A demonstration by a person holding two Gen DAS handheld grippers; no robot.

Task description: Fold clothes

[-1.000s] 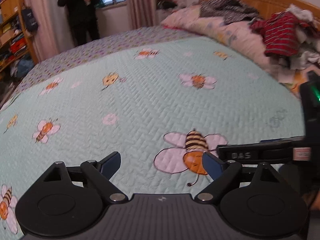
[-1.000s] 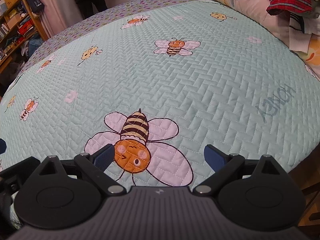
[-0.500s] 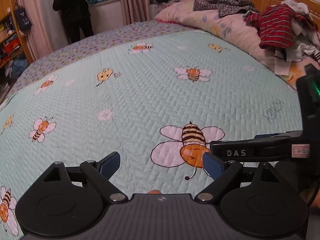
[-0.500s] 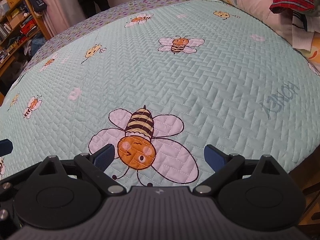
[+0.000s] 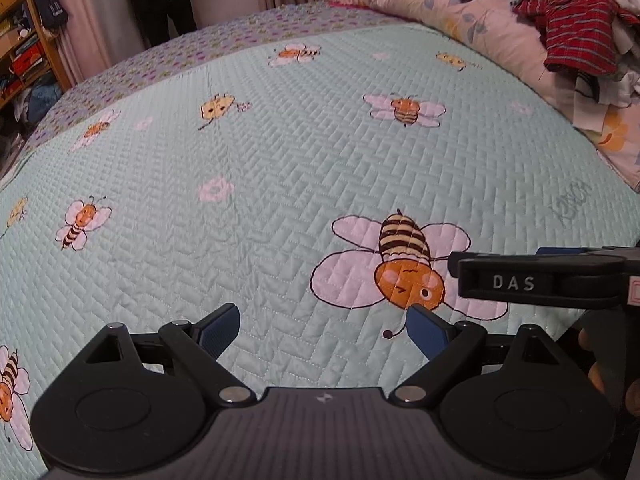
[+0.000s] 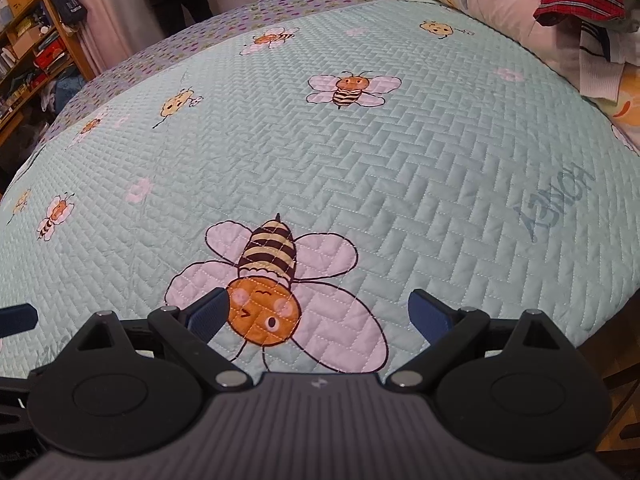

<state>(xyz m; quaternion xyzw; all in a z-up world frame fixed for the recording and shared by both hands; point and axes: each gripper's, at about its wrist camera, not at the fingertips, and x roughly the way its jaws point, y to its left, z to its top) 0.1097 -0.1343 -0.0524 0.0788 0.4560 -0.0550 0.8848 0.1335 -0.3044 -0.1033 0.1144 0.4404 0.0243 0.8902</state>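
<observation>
Mint quilted bee-print bedspread (image 5: 280, 184) lies bare as folding space; both tools, left tool (image 5: 322, 330) and right tool (image 6: 320, 312), released, empty; unfolded red plaid garment (image 5: 580, 40) waits upper right.

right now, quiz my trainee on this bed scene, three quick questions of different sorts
1. True or false: the left tool grips a garment.
2. Where is the red plaid shirt? A) on the pile of clothes by the pillow B) under the right tool
3. Fill in: the large cartoon ___ printed on the pale green quilted bedspread lies below the right tool.

Key: 1 false, both tools are open and hold nothing; 2 A; 3 bee.
</observation>
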